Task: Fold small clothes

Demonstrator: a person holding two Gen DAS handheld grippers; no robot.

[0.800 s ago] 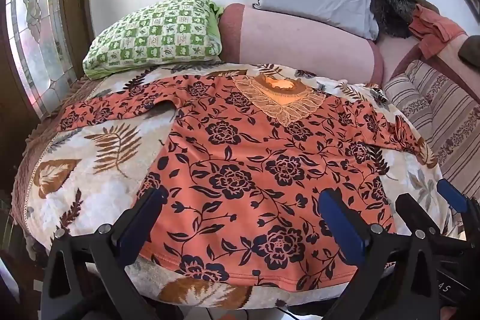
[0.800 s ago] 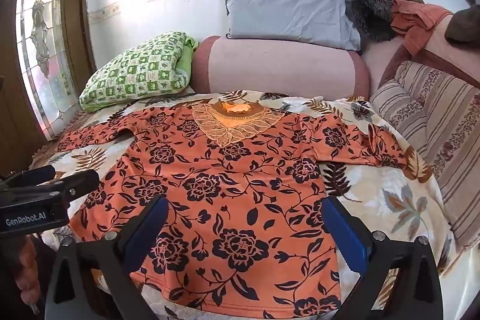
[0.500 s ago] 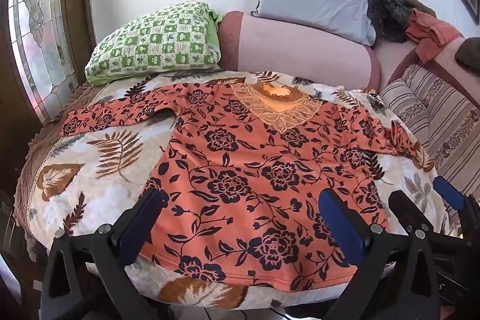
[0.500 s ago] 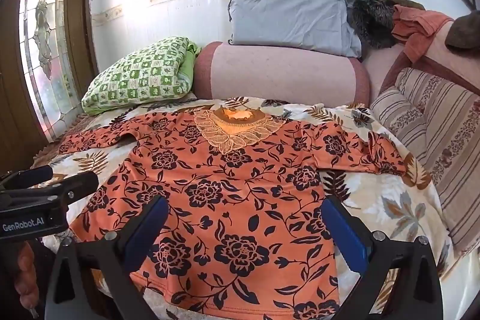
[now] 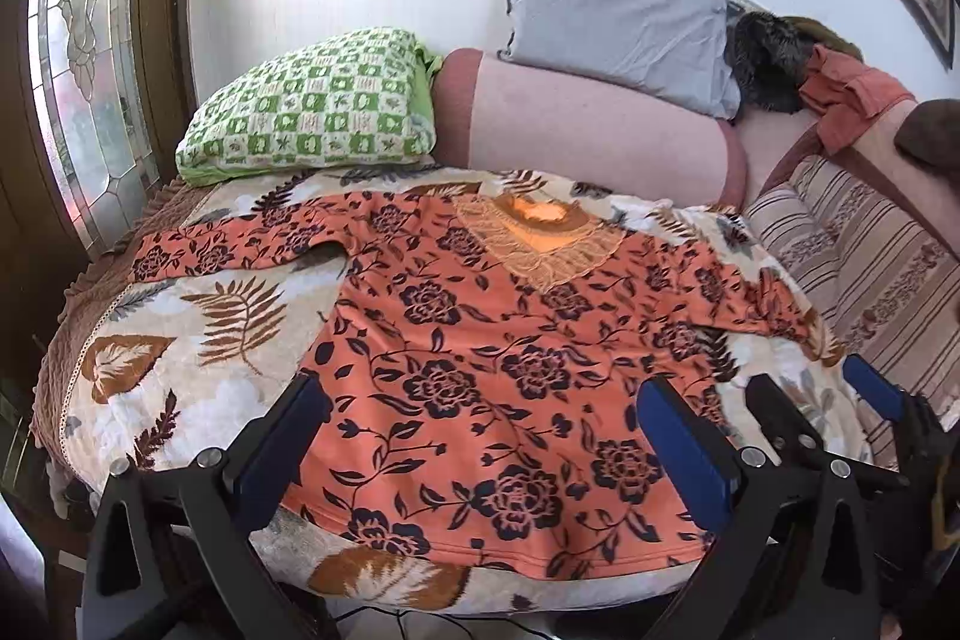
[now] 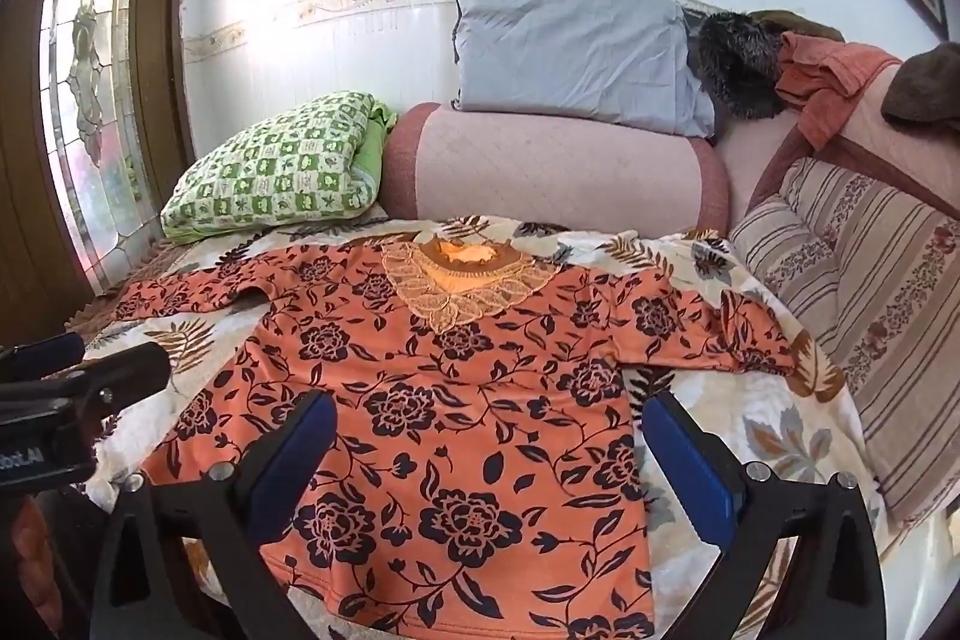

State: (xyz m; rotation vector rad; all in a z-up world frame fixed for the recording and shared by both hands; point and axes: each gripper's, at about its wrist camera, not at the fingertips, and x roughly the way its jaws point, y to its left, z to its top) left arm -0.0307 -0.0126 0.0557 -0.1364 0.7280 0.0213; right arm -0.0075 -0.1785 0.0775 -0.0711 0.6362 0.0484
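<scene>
An orange top with dark flowers (image 5: 480, 358) (image 6: 456, 418) lies spread flat, front up, on a leaf-patterned blanket (image 5: 180, 358) (image 6: 768, 436), sleeves out to both sides and its lace collar at the far end. My left gripper (image 5: 480, 418) hangs open above the hem's near left part, nothing between its blue pads. My right gripper (image 6: 486, 436) also stands open, over the hem's near right part and empty. In the left wrist view the right gripper (image 5: 840, 400) shows at the right edge. The left gripper's body (image 6: 78, 394) shows at the left of the right wrist view.
Behind the top lie a green checked pillow (image 5: 312, 118), a pink bolster (image 5: 594, 124) and a grey pillow (image 5: 612, 22). A striped cushion (image 6: 858, 316) lines the right side, with loose clothes (image 6: 816, 70) heaped above. A stained-glass window (image 5: 78, 58) stands at left.
Both grippers have tilted up and drawn back a little, so the top sits lower in each view and more wall shows. The garment has not moved. Both stay open.
</scene>
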